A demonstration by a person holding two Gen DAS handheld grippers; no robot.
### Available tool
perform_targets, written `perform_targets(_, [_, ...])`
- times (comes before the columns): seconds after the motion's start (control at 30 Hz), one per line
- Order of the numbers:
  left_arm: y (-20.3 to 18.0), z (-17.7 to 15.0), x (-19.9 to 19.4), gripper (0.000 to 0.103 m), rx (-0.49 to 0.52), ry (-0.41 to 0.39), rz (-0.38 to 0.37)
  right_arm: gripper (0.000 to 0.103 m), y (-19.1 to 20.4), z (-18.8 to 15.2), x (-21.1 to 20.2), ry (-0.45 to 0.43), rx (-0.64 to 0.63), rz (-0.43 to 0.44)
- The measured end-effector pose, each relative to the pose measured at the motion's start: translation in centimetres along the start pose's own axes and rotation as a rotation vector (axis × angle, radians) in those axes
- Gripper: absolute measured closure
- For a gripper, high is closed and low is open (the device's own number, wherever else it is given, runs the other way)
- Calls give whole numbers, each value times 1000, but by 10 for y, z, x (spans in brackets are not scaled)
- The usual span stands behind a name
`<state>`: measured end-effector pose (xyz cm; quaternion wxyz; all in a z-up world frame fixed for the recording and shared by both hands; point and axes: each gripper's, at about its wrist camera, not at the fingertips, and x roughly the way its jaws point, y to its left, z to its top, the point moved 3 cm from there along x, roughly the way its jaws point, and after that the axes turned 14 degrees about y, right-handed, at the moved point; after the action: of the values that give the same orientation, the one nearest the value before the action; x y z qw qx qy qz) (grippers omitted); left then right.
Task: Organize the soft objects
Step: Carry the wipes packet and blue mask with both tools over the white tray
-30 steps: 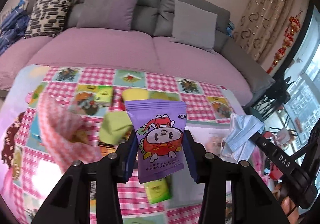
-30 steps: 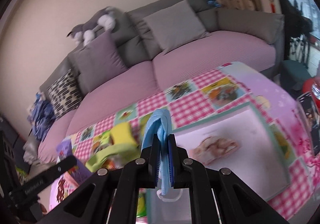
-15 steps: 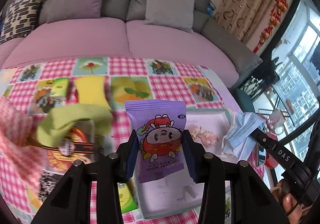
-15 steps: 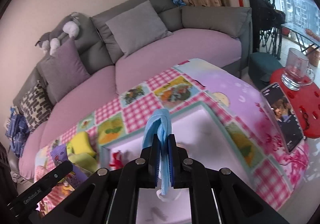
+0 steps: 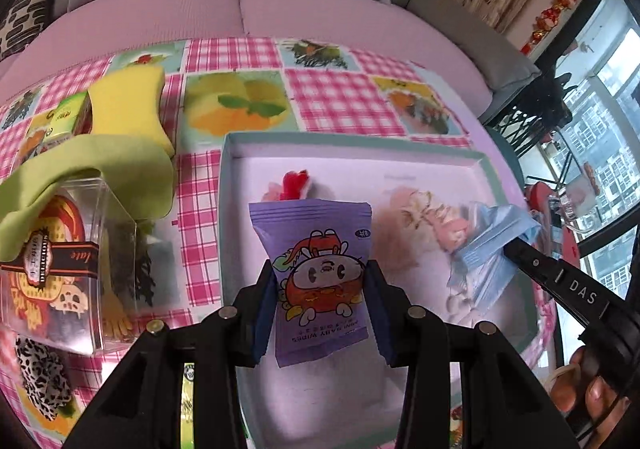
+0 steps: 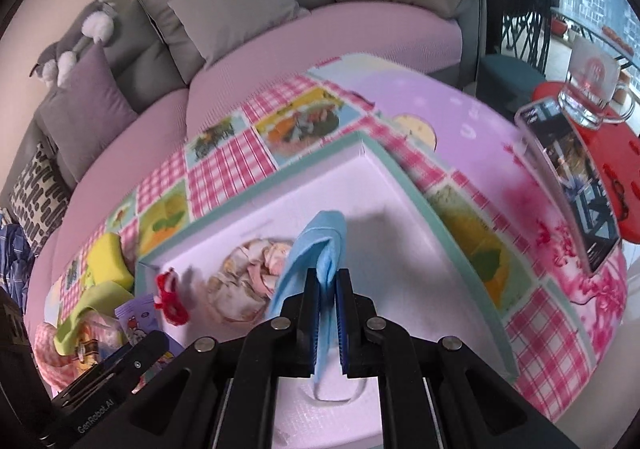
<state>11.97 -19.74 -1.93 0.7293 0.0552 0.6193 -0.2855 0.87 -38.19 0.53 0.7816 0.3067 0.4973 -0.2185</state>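
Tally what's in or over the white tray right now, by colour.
Purple: 1, wipes pack in the left gripper
Blue: 1, face mask in the right gripper
Red: 1, small fuzzy item lying in the tray
Pink-beige: 1, crumpled cloth lying in the tray
Total: 4
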Motion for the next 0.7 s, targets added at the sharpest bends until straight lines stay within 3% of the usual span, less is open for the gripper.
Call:
perform_targets(0.37, [10, 6, 22, 59, -22, 36, 18, 94, 0, -1, 14, 49, 3, -29])
perform_targets(0.7, [0, -1, 15, 57, -14, 59, -29, 94, 2, -3, -4, 11, -18, -39])
